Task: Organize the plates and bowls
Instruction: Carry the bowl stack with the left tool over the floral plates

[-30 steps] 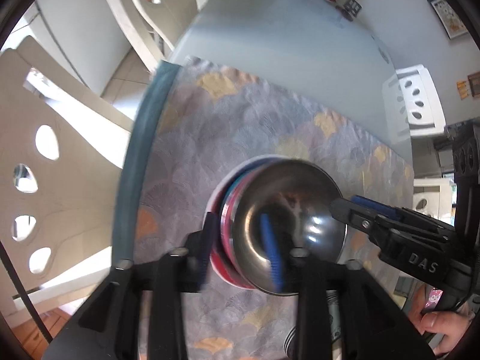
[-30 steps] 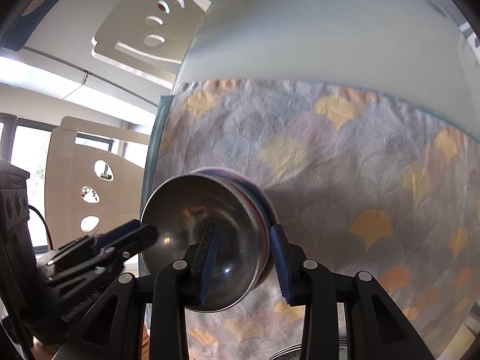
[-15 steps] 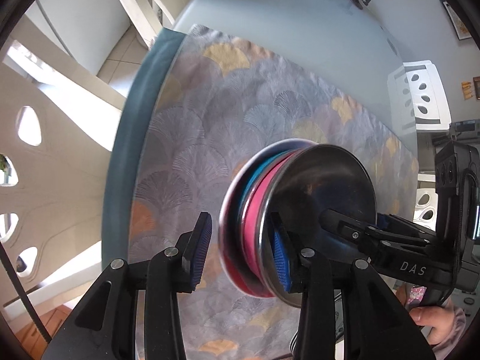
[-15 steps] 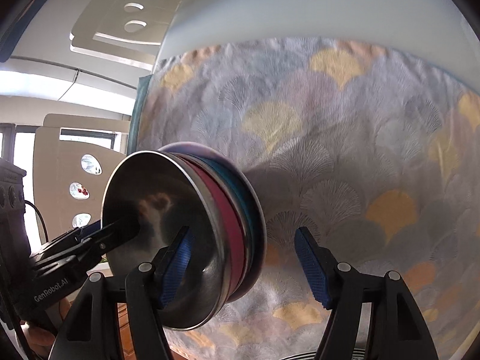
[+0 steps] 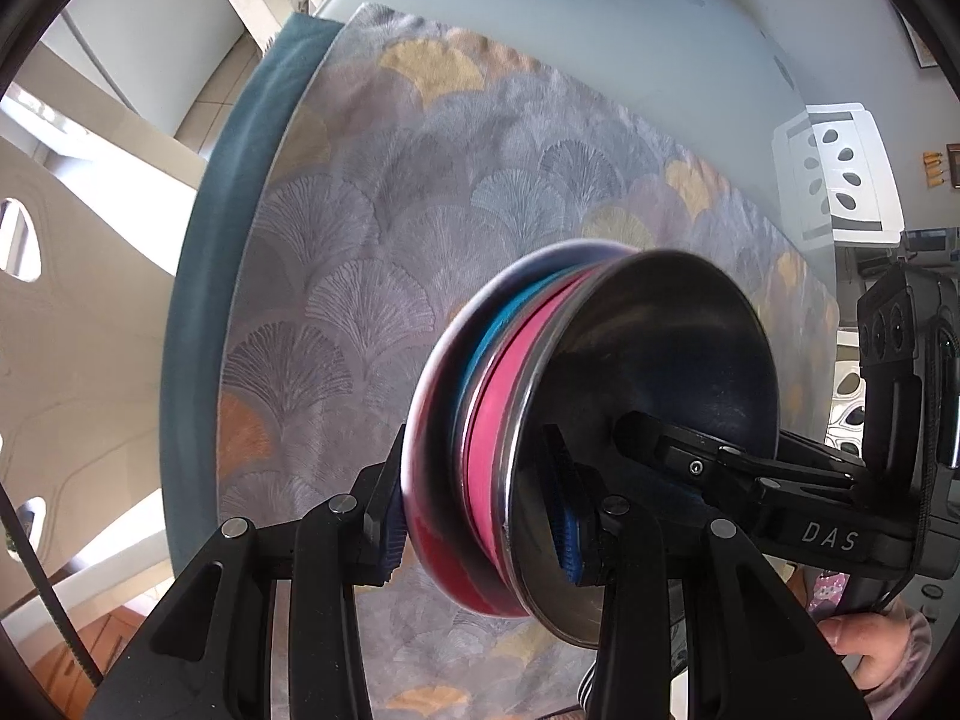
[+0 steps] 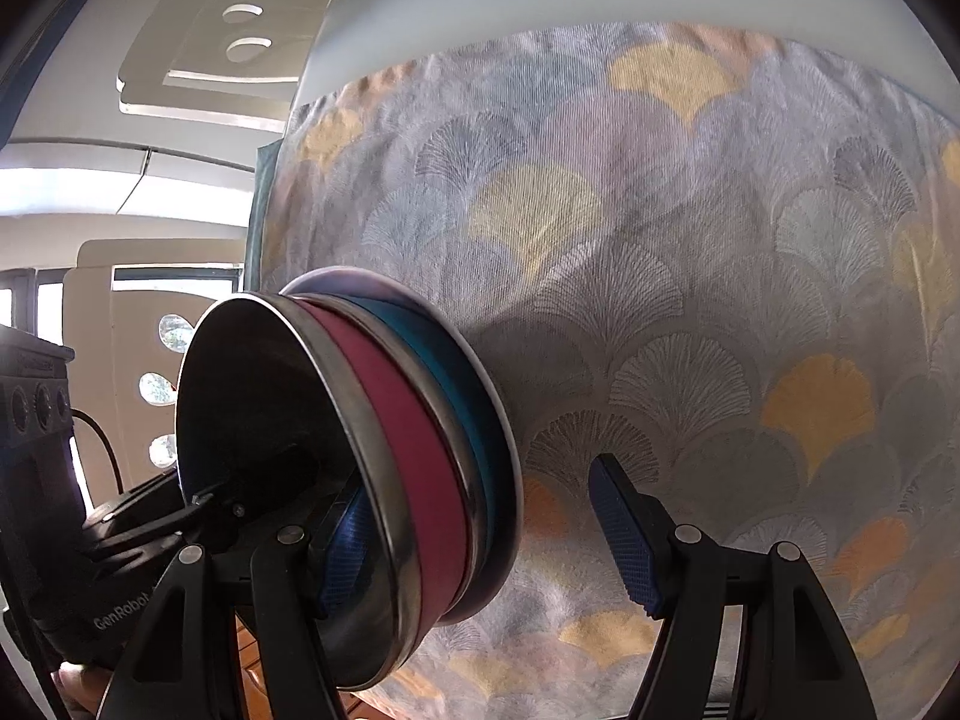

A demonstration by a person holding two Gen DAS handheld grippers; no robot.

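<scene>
- White table (image 5: 600,60), partly covered by a fan-patterned cloth (image 5: 420,210); pale chairs (image 5: 840,180) stand around it.
- Left gripper (image 5: 480,516): its jaws are clamped on the rims of a nested stack (image 5: 510,420). One pad presses the outer side, the other sits inside the top bowl.
- Stack, nearest the jaws outward: a steel bowl (image 5: 660,360) on top, then a pink bowl (image 5: 489,450), a teal one (image 5: 480,354), and a pale plate (image 5: 426,420) at the bottom against the cloth.
- From both wrist views the stack looks tipped on edge; whether it rests on the cloth I cannot tell.
- Right gripper (image 6: 492,534): jaws apart, straddling the stack's opposite rim. One pad (image 6: 345,546) is inside the steel bowl; the other pad (image 6: 624,534) stands clear of the plate, over bare cloth.
- Beyond the right gripper in the left view, a hand (image 5: 864,642) holds its handle.
- Past the stack, the cloth runs on to its far edge, then bare table.
</scene>
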